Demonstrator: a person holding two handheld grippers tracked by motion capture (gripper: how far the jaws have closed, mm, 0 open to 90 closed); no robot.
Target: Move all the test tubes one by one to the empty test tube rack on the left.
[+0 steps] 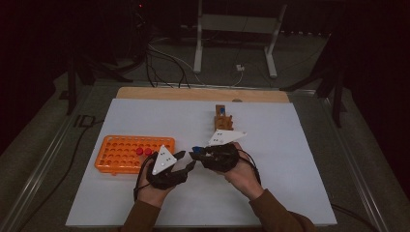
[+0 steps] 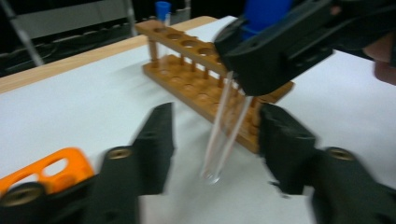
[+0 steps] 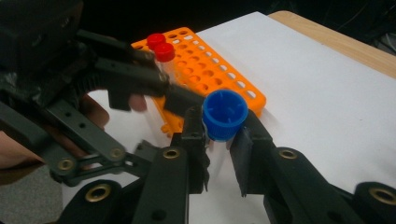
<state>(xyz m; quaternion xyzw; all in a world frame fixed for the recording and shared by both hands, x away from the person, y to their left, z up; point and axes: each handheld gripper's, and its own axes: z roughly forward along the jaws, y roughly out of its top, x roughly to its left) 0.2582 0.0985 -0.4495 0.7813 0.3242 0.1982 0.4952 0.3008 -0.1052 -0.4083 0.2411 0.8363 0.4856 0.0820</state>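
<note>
Test tube (image 2: 226, 130), clear glass with a blue cap (image 3: 225, 114), hung above the white mat (image 1: 270, 164), gripped just under the cap by the right gripper (image 3: 219, 140), whose jaws were clamped on it. Its lower end sat between the jaws of the left gripper (image 2: 217, 140); those jaws stood apart from the glass, not touching it, blurred. The cap's top was cut off in the left gripper view. One orange rack (image 1: 126, 153) held two red-capped tubes (image 3: 160, 46). One wooden rack (image 2: 196, 70) behind held one blue-capped tube (image 2: 162, 14). No writing could be read.
</note>
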